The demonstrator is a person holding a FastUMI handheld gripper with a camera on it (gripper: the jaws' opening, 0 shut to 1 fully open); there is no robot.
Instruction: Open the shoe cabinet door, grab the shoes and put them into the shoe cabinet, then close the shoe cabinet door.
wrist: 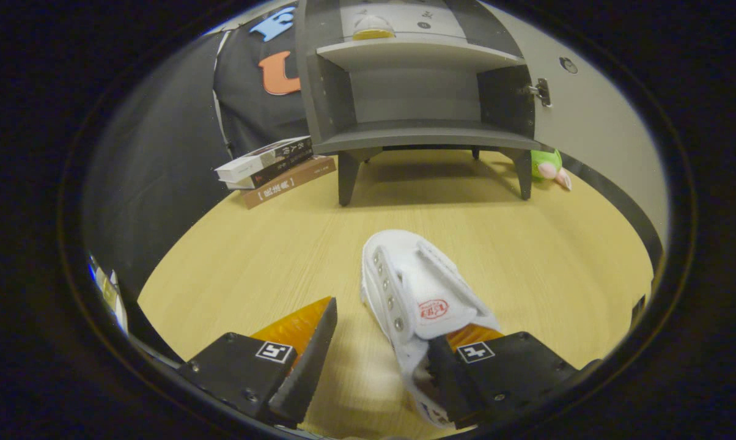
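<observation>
Down low over the table (252,256), a pale wood top running out ahead. The gripper (377,360) has its fingers spread wide, pinching nothing. A white shoe (414,293) lies on the wood with its toe pointing away; its heel end sits right against the right finger, whose tip seems to sit in the shoe's opening, while the left finger stands apart over bare wood.

Farther on, open table, then a stack of books (276,168) lying flat, just left of the cabinet's front leg. The cabinet (420,91) stands on short legs near the far edge, grey, its door (582,116) swung open to the right. The lower shelf is bare. On the shelf above, something pale and rounded with a yellow base; I can't tell what it is. A green plush toy (548,165) peeks out by the right leg, below the door. Dark cloth wall behind.
</observation>
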